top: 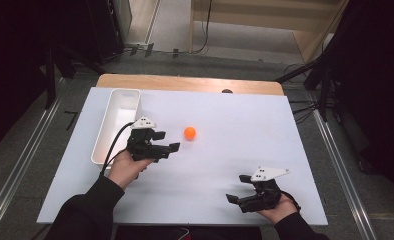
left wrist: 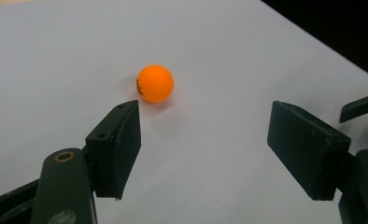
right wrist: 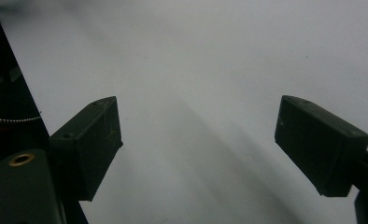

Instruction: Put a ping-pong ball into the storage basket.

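From above, the left gripper (top: 167,141) sat spread just short of the ball (top: 190,133), whose dark print appeared in its own view, while the right gripper (top: 239,188) stood spread over bare table (top: 235,125).

Both grippers, left gripper (top: 166,141) and right gripper (top: 238,188), are black with blocky jaws, brass-ringed screw holes and grey triangular top plates; a black cable trails from the left; the sleeves are black.

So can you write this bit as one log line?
left claw: open, near orange ball, not touching | right claw: open, empty | white bin: empty
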A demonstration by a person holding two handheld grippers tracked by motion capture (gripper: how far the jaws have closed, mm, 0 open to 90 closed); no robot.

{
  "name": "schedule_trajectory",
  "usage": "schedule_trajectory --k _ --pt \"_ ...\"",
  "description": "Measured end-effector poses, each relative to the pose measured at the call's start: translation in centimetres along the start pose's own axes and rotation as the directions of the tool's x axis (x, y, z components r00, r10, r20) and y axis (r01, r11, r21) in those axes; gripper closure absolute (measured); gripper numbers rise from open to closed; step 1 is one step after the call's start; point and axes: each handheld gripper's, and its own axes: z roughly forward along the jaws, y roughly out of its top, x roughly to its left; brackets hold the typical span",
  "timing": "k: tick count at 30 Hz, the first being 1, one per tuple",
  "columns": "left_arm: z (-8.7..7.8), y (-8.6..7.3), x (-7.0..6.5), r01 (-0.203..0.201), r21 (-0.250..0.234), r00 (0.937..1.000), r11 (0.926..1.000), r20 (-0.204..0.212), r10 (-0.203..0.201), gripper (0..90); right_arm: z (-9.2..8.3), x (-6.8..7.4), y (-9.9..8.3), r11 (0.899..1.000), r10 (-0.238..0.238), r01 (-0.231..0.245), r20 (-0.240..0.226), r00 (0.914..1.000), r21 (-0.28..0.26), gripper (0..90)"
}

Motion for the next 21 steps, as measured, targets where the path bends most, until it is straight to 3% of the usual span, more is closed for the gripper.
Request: schedule_trajectory --k 8,11,21 --pt "0.3 0.0 0.4 -0.007 0.003 0.9999 1.0 -0.013 0.007 26.2 0.0 0.0 0.0 1.0 0.001 -0.001 0.006 1.0 0.005 13.4" --pt "0.3 0.1 0.5 0.012 -0.005 0.9999 0.9999 -0.01 -0.012 26.2 0.1 -0.1 -0.1 1.0 -0.003 0.002 0.016 0.9999 0.009 13.4" --pt "1.1 0.4 0.4 -0.008 0.0 0.9994 1.0 -0.033 0.008 26.2 0.1 0.0 0.0 1.0 -0.006 0.006 0.01 0.9999 0.009 13.4"
